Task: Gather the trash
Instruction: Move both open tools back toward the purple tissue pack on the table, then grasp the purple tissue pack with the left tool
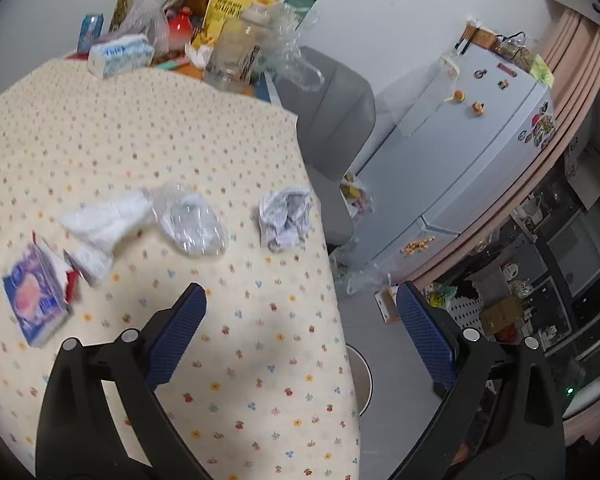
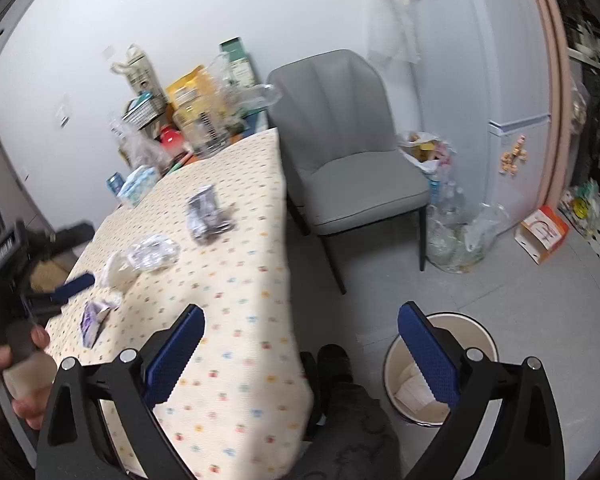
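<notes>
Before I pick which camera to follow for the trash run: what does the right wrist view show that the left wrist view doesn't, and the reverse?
Only the right wrist view shows the inside of the white bin on the floor with something pale already in it, the whole gray chair, and the left claw over the table. Only the left wrist view shows the fridge top and the dark shelves beyond. Both show the crumpled paper, clear plastic wrapper, white tissue and purple packet on the tablecloth.

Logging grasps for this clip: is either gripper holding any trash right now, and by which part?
Nothing is held. The left gripper and right gripper both stand open and empty above the table; the crumpled paper lies untouched.
</notes>
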`<state>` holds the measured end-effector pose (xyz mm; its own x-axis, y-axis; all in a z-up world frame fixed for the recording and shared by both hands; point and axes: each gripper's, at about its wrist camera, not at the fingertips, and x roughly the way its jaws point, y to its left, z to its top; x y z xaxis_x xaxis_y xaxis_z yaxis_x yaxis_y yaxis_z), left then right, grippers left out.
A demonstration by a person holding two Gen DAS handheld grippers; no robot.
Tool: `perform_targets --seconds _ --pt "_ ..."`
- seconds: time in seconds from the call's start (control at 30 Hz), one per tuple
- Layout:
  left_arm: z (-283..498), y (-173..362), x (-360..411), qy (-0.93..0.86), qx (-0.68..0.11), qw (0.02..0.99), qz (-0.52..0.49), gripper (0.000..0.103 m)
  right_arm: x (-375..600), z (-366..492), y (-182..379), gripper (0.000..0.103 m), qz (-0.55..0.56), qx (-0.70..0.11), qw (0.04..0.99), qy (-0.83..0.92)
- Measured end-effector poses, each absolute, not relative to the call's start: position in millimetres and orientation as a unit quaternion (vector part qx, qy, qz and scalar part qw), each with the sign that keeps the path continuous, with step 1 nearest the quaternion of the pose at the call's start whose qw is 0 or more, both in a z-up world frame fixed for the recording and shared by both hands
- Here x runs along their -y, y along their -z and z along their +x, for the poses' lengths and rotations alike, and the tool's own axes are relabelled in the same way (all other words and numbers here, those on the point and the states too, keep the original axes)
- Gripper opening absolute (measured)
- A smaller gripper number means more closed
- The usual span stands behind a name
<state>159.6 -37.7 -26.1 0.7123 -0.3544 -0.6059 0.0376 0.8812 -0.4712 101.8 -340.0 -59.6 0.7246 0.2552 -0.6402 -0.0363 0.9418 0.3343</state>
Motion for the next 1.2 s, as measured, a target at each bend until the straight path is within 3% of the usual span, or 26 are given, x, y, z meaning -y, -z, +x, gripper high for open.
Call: perform_targets --seconds 0.27,0.67,0.93,1.2 --pt "142 -1 4 0.082 -0.341 0.918 -0.187 0.095 303 108 50 0.095 0.122 -0.362 0.918 -0.108" --pt "113 62 -105 -0.014 -0.364 0.890 -0.274 0.095 280 108 41 0.095 0.124 -0.354 0.919 -0.123" --pt "113 82 -126 -0.048 -0.366 0.881 -0.296 0.093 260 113 50 0.090 0.118 -0.364 0.913 -0.139" --pt "130 107 -116 -0.084 -0.392 0.872 -0.281 0.081 236 126 56 0.087 0.108 -0.372 0.907 -0.162"
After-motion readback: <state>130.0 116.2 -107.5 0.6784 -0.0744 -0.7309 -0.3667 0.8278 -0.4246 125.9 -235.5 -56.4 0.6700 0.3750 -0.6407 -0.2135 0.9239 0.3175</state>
